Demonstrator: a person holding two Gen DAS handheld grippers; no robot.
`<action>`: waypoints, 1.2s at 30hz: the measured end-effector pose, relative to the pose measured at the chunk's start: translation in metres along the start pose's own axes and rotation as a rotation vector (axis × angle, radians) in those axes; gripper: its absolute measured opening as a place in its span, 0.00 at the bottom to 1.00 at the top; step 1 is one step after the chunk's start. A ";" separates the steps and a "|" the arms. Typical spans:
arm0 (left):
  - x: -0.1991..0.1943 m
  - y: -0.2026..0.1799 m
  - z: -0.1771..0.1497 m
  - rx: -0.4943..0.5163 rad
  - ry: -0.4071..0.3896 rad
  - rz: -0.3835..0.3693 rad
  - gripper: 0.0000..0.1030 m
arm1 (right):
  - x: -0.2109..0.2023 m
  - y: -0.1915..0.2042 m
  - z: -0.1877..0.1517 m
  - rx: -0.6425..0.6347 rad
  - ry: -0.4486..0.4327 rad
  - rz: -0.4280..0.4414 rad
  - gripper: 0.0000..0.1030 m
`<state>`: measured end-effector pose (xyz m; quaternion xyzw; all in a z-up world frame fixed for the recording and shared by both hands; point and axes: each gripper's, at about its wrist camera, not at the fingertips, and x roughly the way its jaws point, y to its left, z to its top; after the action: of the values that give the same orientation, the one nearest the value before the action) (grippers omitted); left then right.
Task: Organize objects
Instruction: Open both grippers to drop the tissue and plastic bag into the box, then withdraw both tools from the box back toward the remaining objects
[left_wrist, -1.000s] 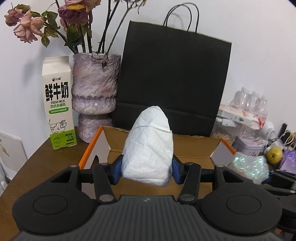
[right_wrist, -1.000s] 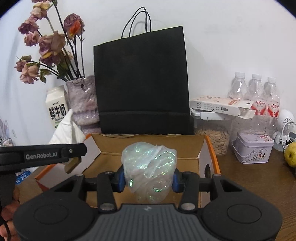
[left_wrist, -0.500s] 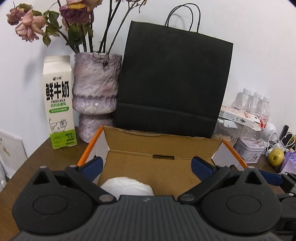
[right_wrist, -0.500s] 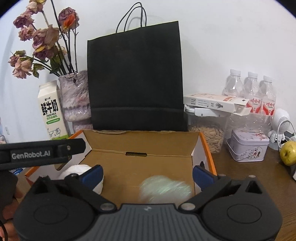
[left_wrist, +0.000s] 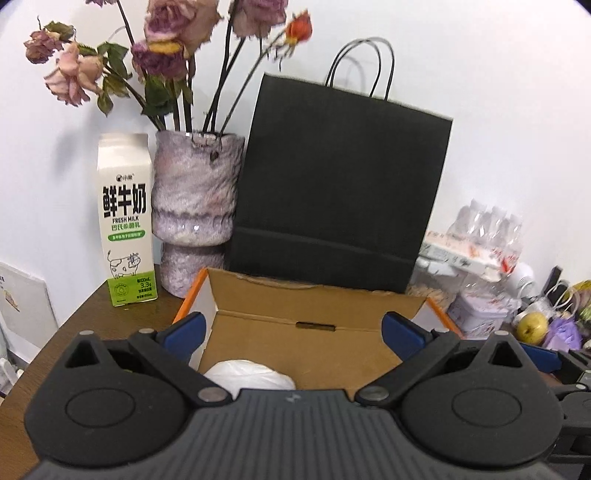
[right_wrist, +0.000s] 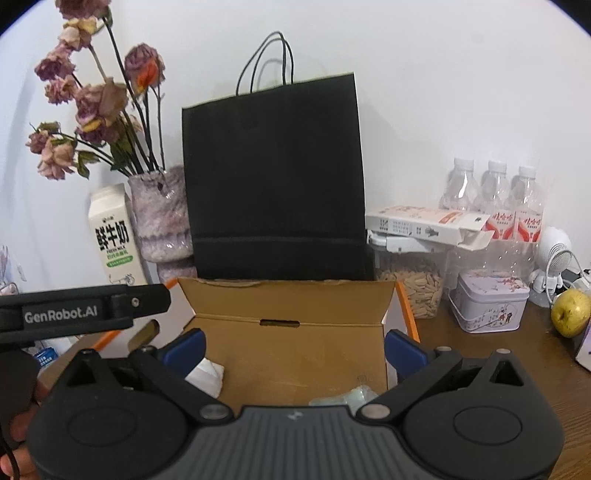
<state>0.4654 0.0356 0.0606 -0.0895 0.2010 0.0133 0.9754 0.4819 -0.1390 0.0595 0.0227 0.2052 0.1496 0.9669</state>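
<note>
An open cardboard box with orange edges stands on the brown table in front of a black paper bag. A white crumpled bundle lies on the box floor at its left. A shiny clear plastic bundle lies at the box's right, mostly hidden behind the right gripper's body. My left gripper hangs over the box with its blue pads wide apart and nothing between them. My right gripper is open the same way above the box. The left gripper's body shows at the left of the right wrist view.
A black paper bag, a purple vase of dried roses and a milk carton stand behind the box. Bottles, a seed jar, a tin and a yellow-green apple crowd the right side.
Both grippers opened and let go: the white bundle and the shiny plastic bundle dropped into the box. Both grippers have since risen slightly above it.
</note>
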 end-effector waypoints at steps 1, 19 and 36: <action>-0.004 0.000 0.002 -0.003 -0.001 -0.002 1.00 | -0.004 0.001 0.002 0.003 -0.005 0.001 1.00; -0.089 -0.008 -0.002 0.046 -0.055 -0.037 1.00 | -0.093 0.003 0.004 -0.009 -0.060 0.028 1.00; -0.162 -0.007 -0.022 0.034 -0.065 -0.031 1.00 | -0.164 0.017 -0.018 -0.023 -0.074 0.031 1.00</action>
<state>0.3084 0.0270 0.1061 -0.0755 0.1681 -0.0026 0.9829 0.3274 -0.1718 0.1089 0.0204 0.1672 0.1660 0.9716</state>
